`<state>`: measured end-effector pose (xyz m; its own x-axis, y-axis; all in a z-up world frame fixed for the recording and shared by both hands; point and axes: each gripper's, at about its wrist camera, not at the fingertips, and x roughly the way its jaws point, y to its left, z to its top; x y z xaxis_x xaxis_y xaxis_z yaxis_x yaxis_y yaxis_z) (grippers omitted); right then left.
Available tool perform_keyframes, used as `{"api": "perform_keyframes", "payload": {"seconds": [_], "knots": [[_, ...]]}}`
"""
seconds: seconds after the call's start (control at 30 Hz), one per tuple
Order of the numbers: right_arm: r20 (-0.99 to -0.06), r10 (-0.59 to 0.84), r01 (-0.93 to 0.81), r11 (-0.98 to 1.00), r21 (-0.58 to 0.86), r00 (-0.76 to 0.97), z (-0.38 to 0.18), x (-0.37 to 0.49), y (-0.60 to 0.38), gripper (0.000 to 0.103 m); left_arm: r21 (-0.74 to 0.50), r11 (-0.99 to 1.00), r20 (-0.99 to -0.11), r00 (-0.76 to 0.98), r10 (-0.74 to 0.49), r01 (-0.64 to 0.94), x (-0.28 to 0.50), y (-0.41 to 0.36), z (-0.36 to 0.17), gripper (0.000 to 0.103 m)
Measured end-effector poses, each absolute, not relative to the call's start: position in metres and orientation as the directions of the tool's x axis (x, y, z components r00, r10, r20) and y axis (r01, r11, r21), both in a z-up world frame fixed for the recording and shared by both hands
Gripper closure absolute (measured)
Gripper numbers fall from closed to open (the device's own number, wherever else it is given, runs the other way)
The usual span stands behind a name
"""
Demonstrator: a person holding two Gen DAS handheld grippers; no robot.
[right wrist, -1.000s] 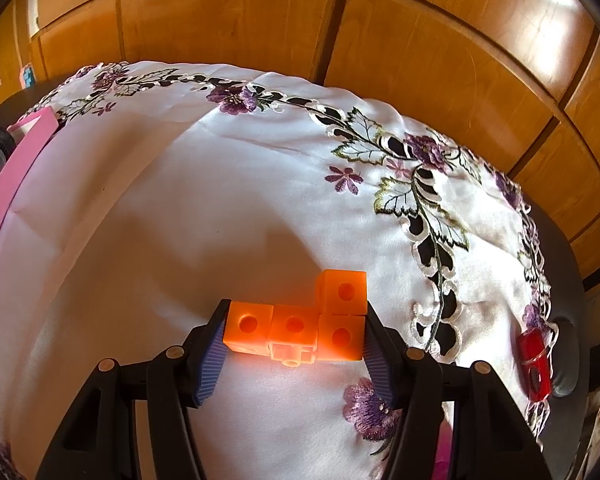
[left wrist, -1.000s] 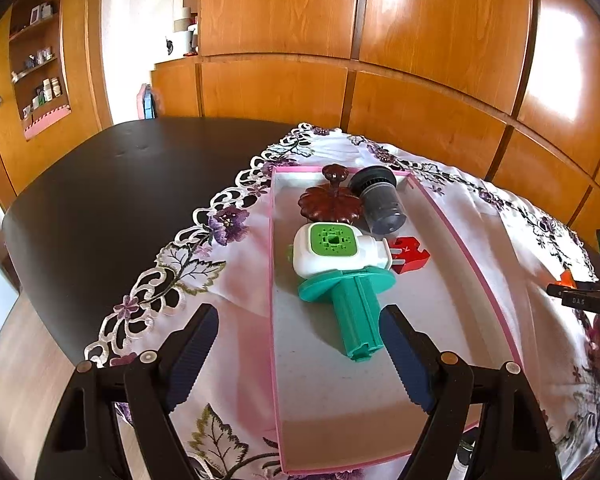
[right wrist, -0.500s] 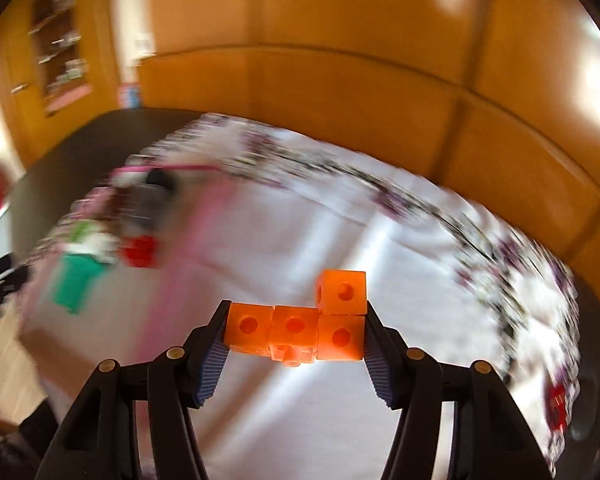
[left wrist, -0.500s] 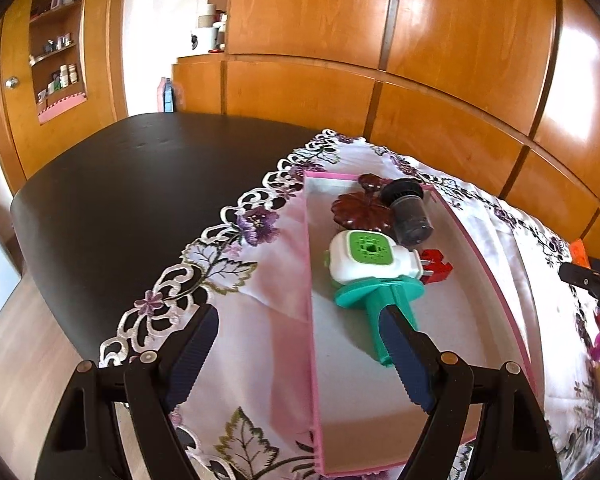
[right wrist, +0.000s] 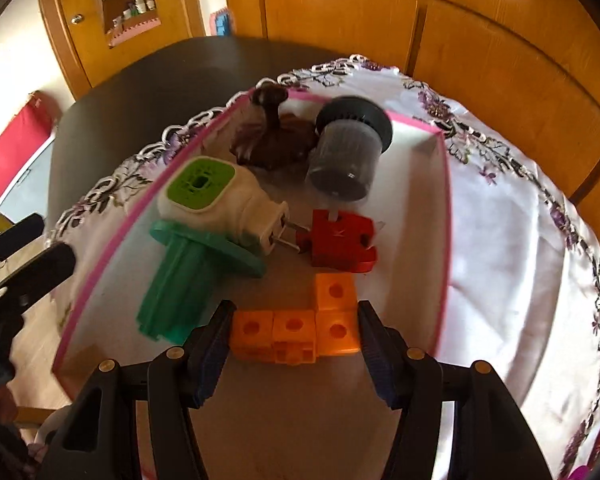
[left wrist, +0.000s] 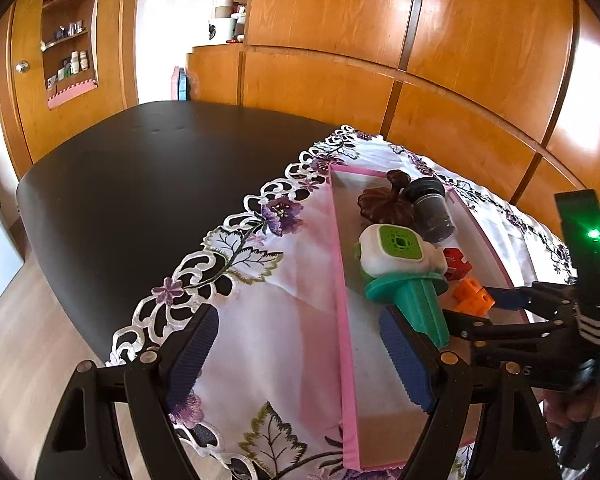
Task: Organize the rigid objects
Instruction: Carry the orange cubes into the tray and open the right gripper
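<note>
My right gripper point(right wrist: 294, 338) is clamped, both pads pressing the ends of the orange block piece point(right wrist: 296, 334), held level and pointing forward. My left gripper point(left wrist: 300, 354) hangs with jaws spread wide, gripping nothing

Right gripper point(right wrist: 294, 338) at 6 o'clock, clamped on orange cube cluster point(right wrist: 300, 330), held over pink-rimmed tray point(right wrist: 443, 208). In tray: red puzzle-shaped block point(right wrist: 341, 242) at centre; teal flanged peg point(right wrist: 184, 280) at 8 o'clock; white-and-green plug adapter point(right wrist: 220, 200) resting on peg flange; dark cylindrical jar point(right wrist: 347, 152) on its side at 12 o'clock; brown leaf-shaped piece point(right wrist: 272, 136) at 11 o'clock.
</note>
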<state>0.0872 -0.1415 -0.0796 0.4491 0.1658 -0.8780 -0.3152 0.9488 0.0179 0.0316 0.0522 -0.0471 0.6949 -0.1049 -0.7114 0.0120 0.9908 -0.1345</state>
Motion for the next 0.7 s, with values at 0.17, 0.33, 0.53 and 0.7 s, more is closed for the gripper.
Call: {"api": "perform_keyframes", "payload": {"seconds": [0.17,0.33,0.53,0.7], "knots": [[-0.863,0.192,-0.338,0.941,0.026,0.468,-0.070,0.082,-0.140,0.041,-0.129,0.991,-0.705,0.701,-0.106,0.020,0.030,0.050,-0.046,0.020],[-0.820,0.212,-0.324,0.945,0.034,0.532,-0.050,0.073,-0.149,0.040,-0.126,0.992,-0.699,0.706,-0.110,0.030,0.029,0.048,-0.043,0.020],[-0.783,0.186,-0.285,0.959,0.013,0.593,-0.032,0.061,-0.168,0.040,-0.119,0.992,-0.691,0.713,-0.117,0.047,0.026,0.042,-0.038,0.020],[-0.760,0.149,-0.230,0.973,0.000,0.633,-0.019,0.051,-0.198,0.040,-0.106,0.992,-0.684,0.719,-0.121,0.067,0.024,0.035,-0.034,0.020]]}}
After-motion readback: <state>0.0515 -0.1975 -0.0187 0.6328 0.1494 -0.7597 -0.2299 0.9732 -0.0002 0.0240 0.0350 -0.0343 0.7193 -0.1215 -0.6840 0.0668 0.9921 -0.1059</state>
